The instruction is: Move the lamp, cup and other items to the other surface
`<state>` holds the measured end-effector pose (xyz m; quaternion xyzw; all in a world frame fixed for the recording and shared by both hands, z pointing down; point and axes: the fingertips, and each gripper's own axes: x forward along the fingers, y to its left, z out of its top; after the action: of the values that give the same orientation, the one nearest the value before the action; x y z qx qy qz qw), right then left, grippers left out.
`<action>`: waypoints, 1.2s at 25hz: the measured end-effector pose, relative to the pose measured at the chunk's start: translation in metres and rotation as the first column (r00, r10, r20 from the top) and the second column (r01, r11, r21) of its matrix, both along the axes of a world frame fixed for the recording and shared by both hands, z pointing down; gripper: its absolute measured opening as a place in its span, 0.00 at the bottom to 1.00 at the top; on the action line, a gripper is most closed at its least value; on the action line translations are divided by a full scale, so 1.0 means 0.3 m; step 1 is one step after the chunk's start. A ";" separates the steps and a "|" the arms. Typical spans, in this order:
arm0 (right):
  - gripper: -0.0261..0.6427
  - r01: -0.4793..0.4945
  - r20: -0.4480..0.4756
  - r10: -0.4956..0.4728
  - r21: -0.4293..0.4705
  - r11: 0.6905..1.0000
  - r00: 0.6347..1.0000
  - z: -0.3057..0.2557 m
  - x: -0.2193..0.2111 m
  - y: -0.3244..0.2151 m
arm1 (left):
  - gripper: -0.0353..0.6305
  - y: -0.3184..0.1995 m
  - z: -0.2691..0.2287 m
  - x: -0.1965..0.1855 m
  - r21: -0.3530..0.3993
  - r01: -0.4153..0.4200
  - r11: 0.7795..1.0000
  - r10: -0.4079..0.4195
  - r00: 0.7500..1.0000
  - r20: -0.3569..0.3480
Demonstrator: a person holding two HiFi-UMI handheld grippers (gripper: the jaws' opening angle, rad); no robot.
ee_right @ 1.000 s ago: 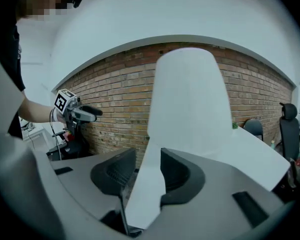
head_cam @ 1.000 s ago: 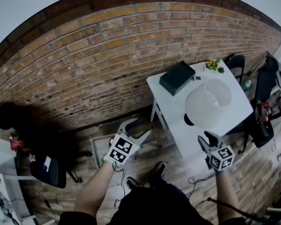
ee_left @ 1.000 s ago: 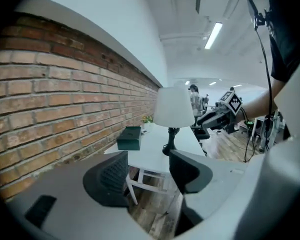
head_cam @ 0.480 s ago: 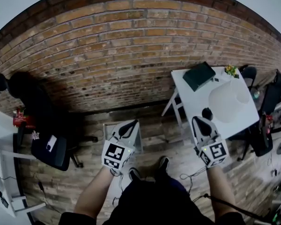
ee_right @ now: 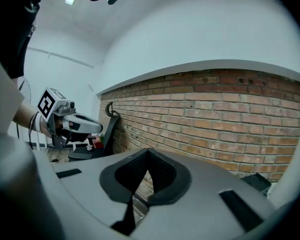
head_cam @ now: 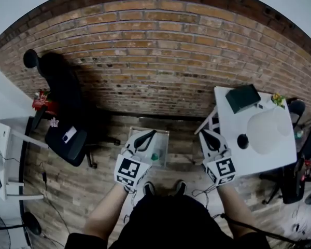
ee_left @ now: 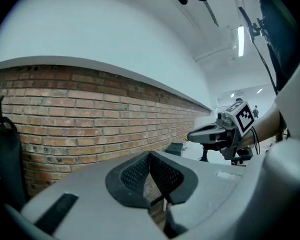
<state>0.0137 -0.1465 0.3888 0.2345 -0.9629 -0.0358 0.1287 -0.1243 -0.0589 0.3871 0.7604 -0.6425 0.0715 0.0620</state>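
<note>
Brick wall and plank floor are filling the head view, with the white table point(head_cam: 262, 162) standing at the right. On it the lamp point(head_cam: 267, 131) is standing upright near a black box point(head_cam: 242, 97). The left gripper point(head_cam: 145, 139) and right gripper point(head_cam: 208, 139) are both hanging clenched and empty over the floor. With the lamp lying to the right of the 2, the right gripper is nearer. I judge a rightward reach is coming.
</note>
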 end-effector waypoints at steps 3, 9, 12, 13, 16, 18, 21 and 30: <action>0.05 0.057 0.006 -0.057 0.007 0.998 0.998 0.007 -0.028 0.007 | 0.06 0.029 -0.010 -0.012 -0.006 0.073 0.997 -0.073 0.997 -0.002; 0.05 0.146 0.009 -0.145 -0.012 0.989 0.989 0.044 -0.040 0.016 | 0.06 0.096 0.027 -0.025 -0.035 0.202 0.979 -0.201 0.979 0.018; 0.05 0.193 -0.001 -0.193 -0.026 0.981 0.981 0.081 -0.036 0.025 | 0.06 0.126 0.056 -0.016 -0.057 0.259 0.964 -0.258 0.966 0.016; 0.05 0.211 -0.006 -0.211 -0.034 0.977 0.977 0.101 -0.036 0.027 | 0.06 0.137 0.072 -0.010 -0.072 0.278 0.958 -0.278 0.961 0.010; 0.05 0.266 -0.025 -0.268 -0.066 0.962 0.963 0.176 -0.051 0.044 | 0.06 0.181 0.135 -0.004 -0.114 0.329 0.937 -0.330 0.944 0.012; 0.05 0.304 -0.036 -0.308 -0.084 0.949 0.951 0.232 -0.073 0.069 | 0.06 0.221 0.190 -0.011 -0.140 0.355 0.924 -0.356 0.934 0.021; 0.05 0.352 -0.060 -0.360 -0.122 0.928 0.931 0.330 -0.111 0.119 | 0.11 0.297 0.289 -0.036 -0.198 0.394 0.898 -0.398 0.917 0.020; 0.33 0.376 -0.173 -0.418 -0.231 0.897 0.892 0.629 -0.249 0.262 | 0.37 0.439 0.567 -0.163 -0.321 0.369 0.872 -0.390 0.921 -0.003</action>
<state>-0.0610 -0.0680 0.5775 0.0132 -0.9693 0.0058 0.2456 -0.1732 0.0727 0.5571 0.6018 -0.7571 0.1332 0.2167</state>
